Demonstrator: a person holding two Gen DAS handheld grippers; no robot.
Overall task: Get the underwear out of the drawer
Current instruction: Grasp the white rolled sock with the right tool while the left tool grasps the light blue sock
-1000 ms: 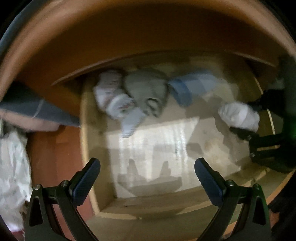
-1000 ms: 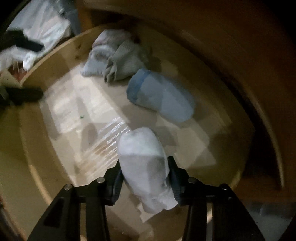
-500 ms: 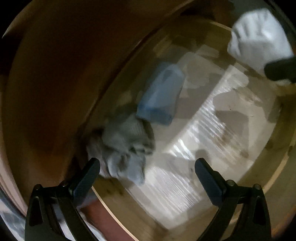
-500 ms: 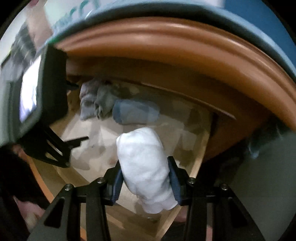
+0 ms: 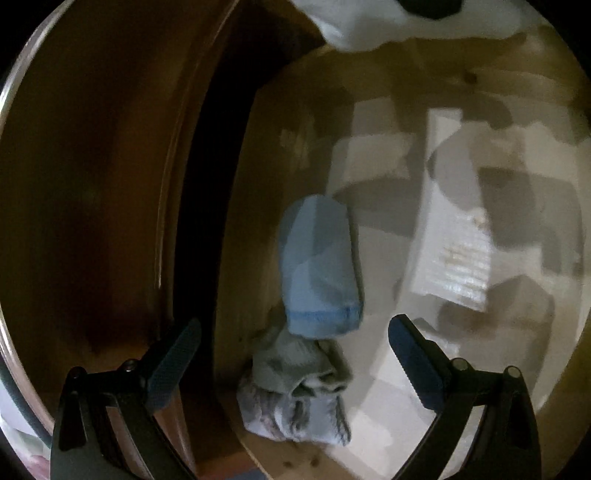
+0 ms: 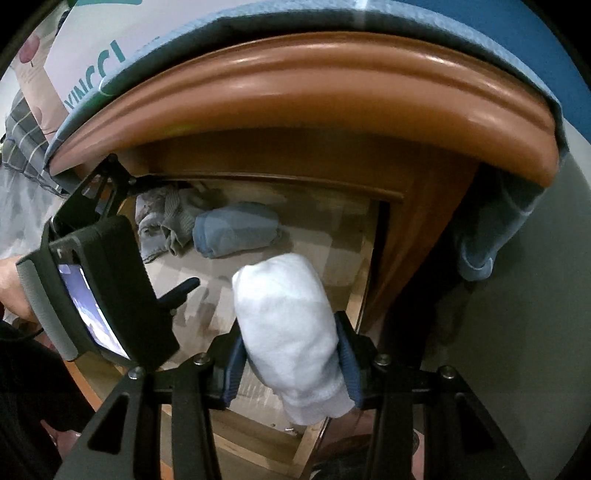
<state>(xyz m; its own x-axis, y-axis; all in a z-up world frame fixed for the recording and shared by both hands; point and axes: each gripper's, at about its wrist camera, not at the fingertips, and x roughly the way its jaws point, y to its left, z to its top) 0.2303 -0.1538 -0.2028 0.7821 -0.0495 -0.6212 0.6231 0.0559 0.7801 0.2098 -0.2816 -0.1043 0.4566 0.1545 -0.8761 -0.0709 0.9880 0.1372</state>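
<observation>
Right claw (image 6: 290, 360) is clamping a rolled white underwear bundle (image 6: 286, 332), both blue pads pressing its sides; the roll is standing up and forward out of the grip, its lower end hanging below the fingers. It is being held above the open drawer (image 6: 364, 258), clear of the pale drawer floor. In the left wrist view the same white bundle (image 5: 369, 22) is showing at the top edge.

Left claw (image 5: 293, 349) is hanging wide open with nothing between its fingers, pointing down into the drawer's back corner. In the right wrist view the left claw (image 6: 181, 290) is reaching in from the left side, one dark fingertip over the drawer floor.

Still lying in the drawer: a light blue rolled bundle (image 5: 317, 269) with a darker blue band at its near end, and touching that end a grey-green bundle (image 5: 295, 363), which is resting partly on a mottled grey-white bundle (image 5: 273, 413). All three are sitting along the drawer's back wall, the grey ones in the corner. In the right wrist view they are lined up the same way, blue roll (image 6: 236, 229) to the right of the grey ones.

Brown moulded cabinet top (image 6: 314, 96) is overhanging the drawer, with a blue cloth (image 6: 484, 236) draped off its right end.
</observation>
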